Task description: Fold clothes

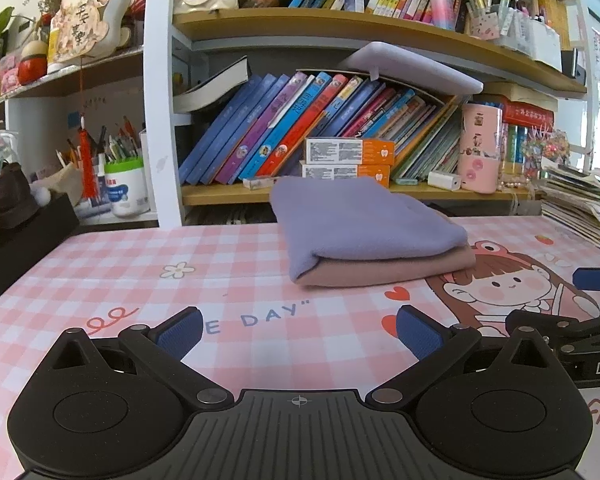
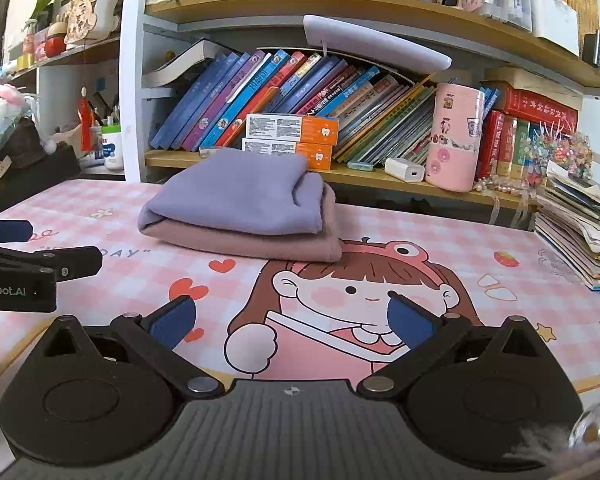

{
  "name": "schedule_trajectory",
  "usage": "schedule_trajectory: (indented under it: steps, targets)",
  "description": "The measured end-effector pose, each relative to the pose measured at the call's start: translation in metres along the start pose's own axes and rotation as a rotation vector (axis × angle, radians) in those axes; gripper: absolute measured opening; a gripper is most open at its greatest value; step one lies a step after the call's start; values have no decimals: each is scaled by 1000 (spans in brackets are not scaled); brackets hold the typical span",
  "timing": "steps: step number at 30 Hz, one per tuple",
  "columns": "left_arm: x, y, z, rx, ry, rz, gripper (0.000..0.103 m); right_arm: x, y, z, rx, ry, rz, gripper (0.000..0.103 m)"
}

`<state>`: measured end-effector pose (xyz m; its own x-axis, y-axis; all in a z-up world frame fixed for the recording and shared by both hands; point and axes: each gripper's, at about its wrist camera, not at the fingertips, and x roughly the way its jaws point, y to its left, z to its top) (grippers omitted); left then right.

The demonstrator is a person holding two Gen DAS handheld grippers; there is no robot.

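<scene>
Left wrist view: the left tongs [image 1: 299, 330] hover low over the near part of the surface [image 1: 100, 264], blue pads spread wide apart with nothing between them. The surface wears a pink checked mat printed with a cartoon girl [image 1: 496, 280] and the letters "E DAY". Toward the far edge, about midway along it, lies a stack of 2 folded cloths: a lavender cloth [image 1: 356, 220] on top of a dusty pink cloth [image 1: 388, 270], the fold of both facing the tongs. The stack sits well apart from the tongs. Behind it stands a bookshelf [image 1: 340, 26] with leaning books, 2 orange boxes [image 1: 348, 162] and a pink tumbler [image 1: 480, 148]. A pile of magazines [image 1: 584, 212] rests at the far right corner. At the right edge of the picture part of the right tongs [image 1: 580, 312] shows, one blue pad visible.

Right wrist view: the right tongs [image 2: 292, 322] hang over the printed girl [image 2: 360, 292] on the near half of the surface [image 2: 440, 236], pads spread apart and holding nothing. The lavender cloth [image 2: 236, 192] on the pink cloth [image 2: 244, 244] lies beyond, near the far edge and left of the tongs' line, untouched. The left tongs [image 2: 28, 248] reach in from the left, near the stack's left end but not touching it. The tumbler [image 2: 454, 136] and magazines [image 2: 580, 232] stand to the right.
</scene>
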<state>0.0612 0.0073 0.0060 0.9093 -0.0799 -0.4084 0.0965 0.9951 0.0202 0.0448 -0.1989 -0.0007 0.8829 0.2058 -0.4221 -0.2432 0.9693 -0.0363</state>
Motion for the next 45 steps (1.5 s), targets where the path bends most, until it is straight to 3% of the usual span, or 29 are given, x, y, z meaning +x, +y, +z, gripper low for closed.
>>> schedule_trajectory:
  steps: [45]
  targets:
    - [-3, -5, 0, 46, -16, -36, 103, 5, 3, 1, -15, 40, 17, 103]
